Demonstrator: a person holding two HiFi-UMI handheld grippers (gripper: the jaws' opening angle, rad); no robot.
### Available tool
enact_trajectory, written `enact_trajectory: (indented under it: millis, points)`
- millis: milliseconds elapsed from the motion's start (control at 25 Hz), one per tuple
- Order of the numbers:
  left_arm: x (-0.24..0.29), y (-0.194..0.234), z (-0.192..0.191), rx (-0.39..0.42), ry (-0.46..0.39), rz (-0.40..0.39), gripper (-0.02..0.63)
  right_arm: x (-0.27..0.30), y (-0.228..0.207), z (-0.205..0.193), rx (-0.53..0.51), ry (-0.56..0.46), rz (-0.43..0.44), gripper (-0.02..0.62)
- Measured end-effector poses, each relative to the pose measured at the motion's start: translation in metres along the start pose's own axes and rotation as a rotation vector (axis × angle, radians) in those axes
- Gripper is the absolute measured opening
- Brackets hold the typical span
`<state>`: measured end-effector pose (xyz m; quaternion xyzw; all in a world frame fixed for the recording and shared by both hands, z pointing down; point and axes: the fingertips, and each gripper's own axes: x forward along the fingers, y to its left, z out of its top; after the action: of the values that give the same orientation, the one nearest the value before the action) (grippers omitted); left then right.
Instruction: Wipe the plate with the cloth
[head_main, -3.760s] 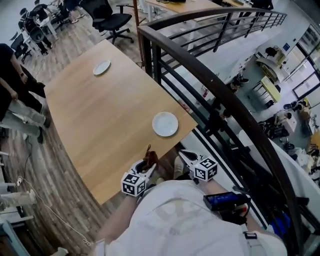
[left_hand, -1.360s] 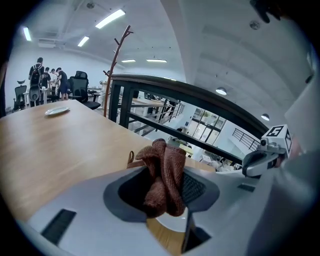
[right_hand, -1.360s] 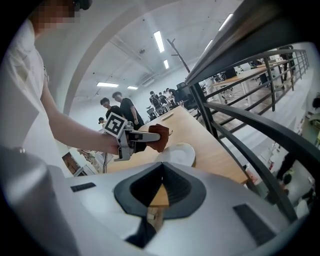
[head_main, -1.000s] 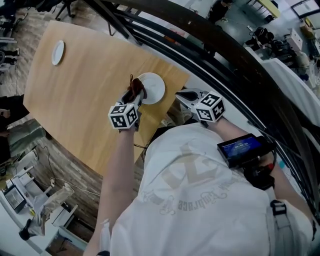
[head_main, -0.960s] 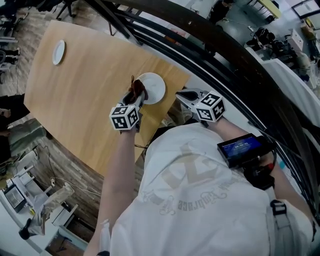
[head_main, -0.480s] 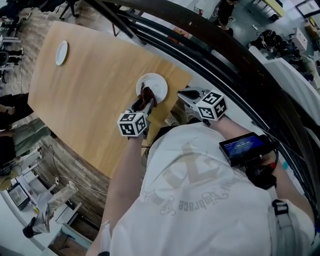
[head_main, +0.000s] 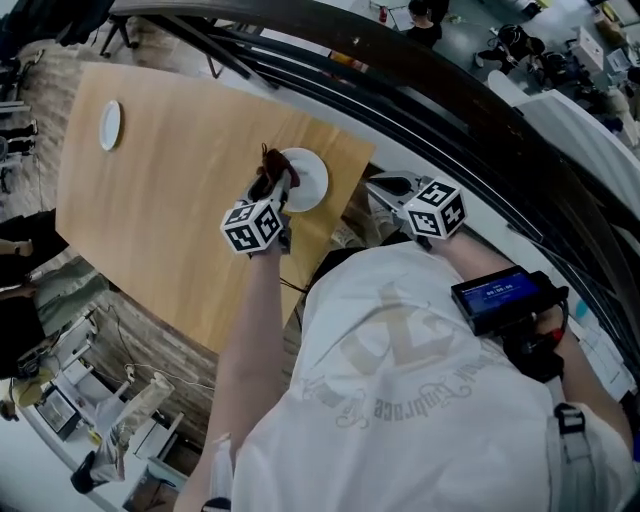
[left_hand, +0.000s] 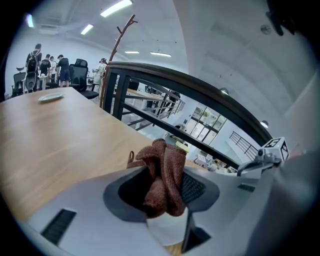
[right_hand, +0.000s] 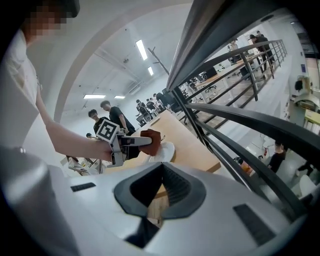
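Observation:
A white plate (head_main: 308, 180) lies near the right corner of the wooden table (head_main: 170, 210). My left gripper (head_main: 276, 190) is shut on a reddish-brown cloth (head_main: 270, 172) and presses it onto the plate's left part. In the left gripper view the cloth (left_hand: 163, 161) bunches between the jaws, with the plate (left_hand: 167, 229) just below. The right gripper view shows the cloth (right_hand: 150, 140) on the plate (right_hand: 165, 150). My right gripper (head_main: 388, 184) hovers off the table's right edge, shut, with nothing in it.
A second white plate (head_main: 109, 124) lies at the table's far left end. A dark metal railing (head_main: 450, 90) runs close along the table's right side. People stand beyond the table's left side (head_main: 25, 240).
Since 3.8 s ago the left gripper has carried the cloth from the near table edge onto the plate. In the last half second the cloth slid leftward across the plate. The right gripper has kept its place.

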<state>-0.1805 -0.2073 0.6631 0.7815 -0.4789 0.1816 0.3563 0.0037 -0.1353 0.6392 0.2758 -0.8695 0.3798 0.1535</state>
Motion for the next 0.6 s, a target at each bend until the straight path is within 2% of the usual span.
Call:
enact_trajectory:
  millis: [200,440,600]
  points:
    - [0.007,0.002,0.010,0.002,-0.001,0.006,0.170,-0.013,-0.004,-0.004,0.020,-0.010,-0.025,0.014]
    - [0.005,-0.029,-0.013,0.060,0.050,-0.049,0.169,-0.015,-0.004,-0.005,0.017,-0.013,-0.018,0.014]
    - [-0.005,-0.032,-0.030,0.017,0.079,-0.066,0.170,0.002,0.002,0.006,0.003,-0.012,0.007,0.014]
